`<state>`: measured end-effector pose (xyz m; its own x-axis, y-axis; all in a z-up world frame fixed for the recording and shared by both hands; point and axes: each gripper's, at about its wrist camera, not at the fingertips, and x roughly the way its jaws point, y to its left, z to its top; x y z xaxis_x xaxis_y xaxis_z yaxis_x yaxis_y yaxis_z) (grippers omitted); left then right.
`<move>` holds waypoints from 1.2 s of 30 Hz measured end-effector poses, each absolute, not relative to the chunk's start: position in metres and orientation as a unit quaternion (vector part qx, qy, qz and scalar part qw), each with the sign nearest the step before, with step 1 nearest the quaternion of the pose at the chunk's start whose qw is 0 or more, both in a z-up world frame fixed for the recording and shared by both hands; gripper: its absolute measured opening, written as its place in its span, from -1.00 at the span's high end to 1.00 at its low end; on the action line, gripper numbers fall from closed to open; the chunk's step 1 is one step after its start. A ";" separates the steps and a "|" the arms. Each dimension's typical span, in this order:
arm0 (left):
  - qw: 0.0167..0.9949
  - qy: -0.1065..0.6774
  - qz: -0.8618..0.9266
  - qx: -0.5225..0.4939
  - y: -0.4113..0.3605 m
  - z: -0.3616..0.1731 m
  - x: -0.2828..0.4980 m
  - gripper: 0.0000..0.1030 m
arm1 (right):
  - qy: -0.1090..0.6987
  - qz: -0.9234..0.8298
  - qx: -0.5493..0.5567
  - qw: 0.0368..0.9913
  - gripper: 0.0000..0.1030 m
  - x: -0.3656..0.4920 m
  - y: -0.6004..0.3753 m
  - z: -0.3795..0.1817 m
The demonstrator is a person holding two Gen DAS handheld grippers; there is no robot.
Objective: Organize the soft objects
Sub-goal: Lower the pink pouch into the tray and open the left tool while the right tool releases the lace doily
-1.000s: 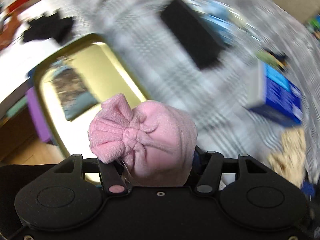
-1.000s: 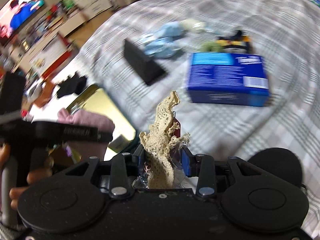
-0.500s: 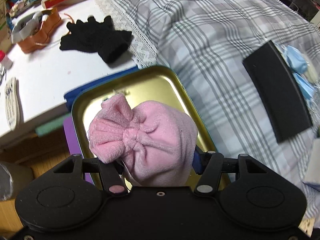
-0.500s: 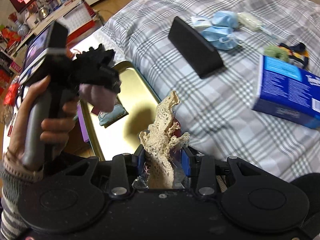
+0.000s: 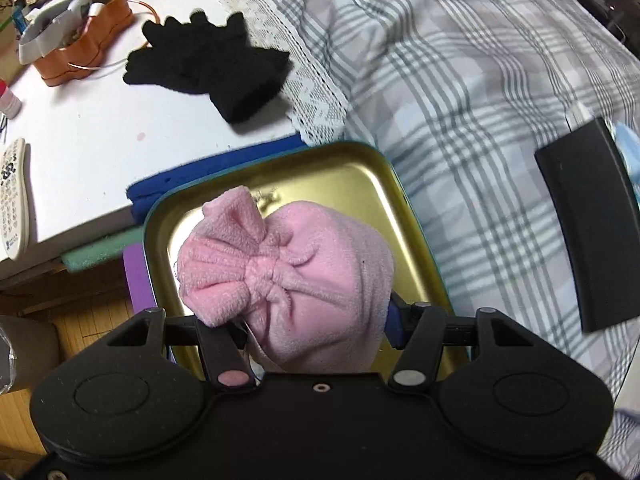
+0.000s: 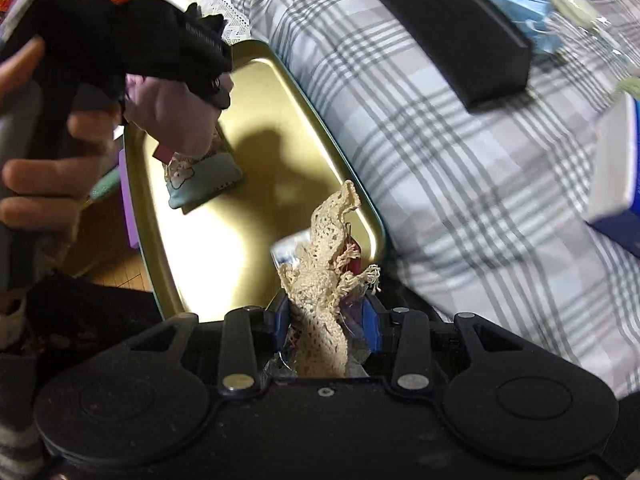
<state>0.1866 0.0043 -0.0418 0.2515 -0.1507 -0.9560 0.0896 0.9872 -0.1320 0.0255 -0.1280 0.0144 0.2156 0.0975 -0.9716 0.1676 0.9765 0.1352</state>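
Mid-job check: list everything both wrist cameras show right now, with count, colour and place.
Pink fleece item: one, pink, clamped in the left gripper above the tray.
Lace piece: one, cream, clamped in the right gripper at the tray's near corner.
Tray: one, gold, between white table and bed.
Small pouch: one, teal-edged, lying in the tray.
Gloves: black, on the white table; count unclear.
Remote: one, white, table's left edge.
Orange tin: one, table's far side.
Black case: one, on the plaid bedcover.
Blue box: one, on the bedcover, right.
Light blue fabric: behind the case.
Left gripper: shut.
Right gripper: shut.
Left hand: holds the left gripper's handle.
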 end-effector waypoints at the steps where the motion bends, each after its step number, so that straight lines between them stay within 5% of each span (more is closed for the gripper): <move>1: 0.794 0.604 -0.072 -0.024 0.004 -0.041 0.188 -0.09 | 0.624 -0.020 0.101 0.775 0.29 0.032 -0.126 0.013; 19: 0.796 0.602 -0.051 -0.041 0.017 -0.042 0.204 -0.09 | 0.628 0.052 0.088 0.771 0.28 0.086 -0.083 -0.001; 23: 0.792 0.607 -0.054 -0.045 0.016 -0.044 0.205 -0.09 | 0.623 0.059 0.081 0.776 0.07 0.079 -0.079 0.000; 29: 0.788 0.610 -0.069 -0.041 0.010 -0.045 0.203 -0.10 | 0.621 0.048 0.089 0.777 0.07 0.076 -0.089 0.004; 36: 0.801 0.591 -0.086 -0.045 0.013 -0.036 0.200 -0.54 | 0.621 0.039 0.095 0.777 0.07 0.070 -0.097 0.009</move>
<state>0.2004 0.0128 -0.0360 0.2867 -0.1914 -0.9387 0.0843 0.9811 -0.1743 0.0695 -0.0967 0.0090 0.2251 0.1793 -0.9577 0.0575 0.9788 0.1968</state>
